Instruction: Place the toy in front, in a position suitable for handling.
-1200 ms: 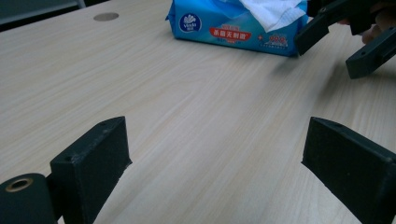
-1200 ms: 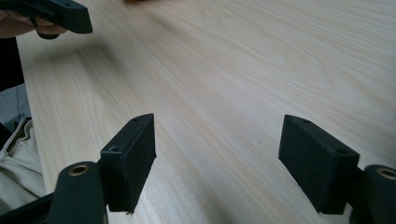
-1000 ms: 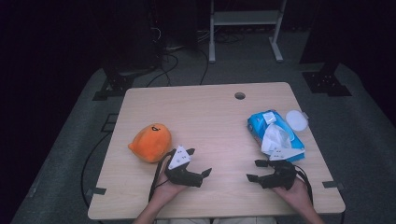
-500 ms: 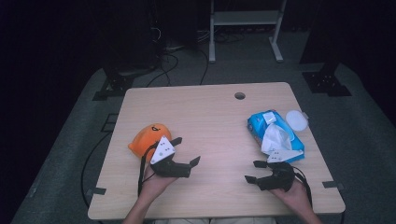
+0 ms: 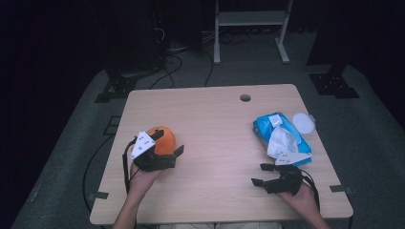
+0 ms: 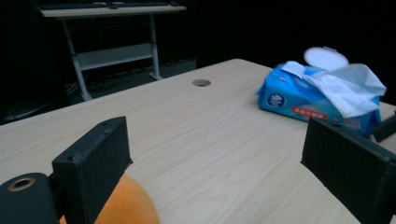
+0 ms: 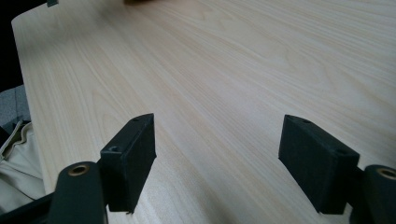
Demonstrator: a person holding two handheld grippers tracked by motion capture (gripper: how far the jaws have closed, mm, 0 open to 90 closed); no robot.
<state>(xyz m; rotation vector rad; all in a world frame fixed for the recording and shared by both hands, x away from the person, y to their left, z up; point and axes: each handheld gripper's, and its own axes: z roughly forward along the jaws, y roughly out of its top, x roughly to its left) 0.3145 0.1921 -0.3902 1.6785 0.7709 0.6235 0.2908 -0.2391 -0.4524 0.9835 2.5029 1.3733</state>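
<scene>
A: Orange and round, the soft plush toy [image 5: 164,139] sits on the left part of the pale wooden table [image 5: 215,124], right by the left gripper [image 5: 165,153]. Is it held?

B: No. That gripper's 2 black jaws stand wide apart. In the left gripper view the orange toy [image 6: 122,205] pokes up just beside the left-hand jaw, low in the gap, and nothing presses it from the other side.

A: And the right gripper [image 5: 265,175]?

B: Near the front right edge, jaws spread too, with bare wood between them in its own view. It grips nothing.

A: What lies beyond it?

B: The blue plastic pack of wet wipes [image 5: 279,136], lying flat just past that gripper, 1 white wipe [image 5: 280,141] pulled up through the top and its round white lid [image 5: 303,122] flipped open.
</scene>
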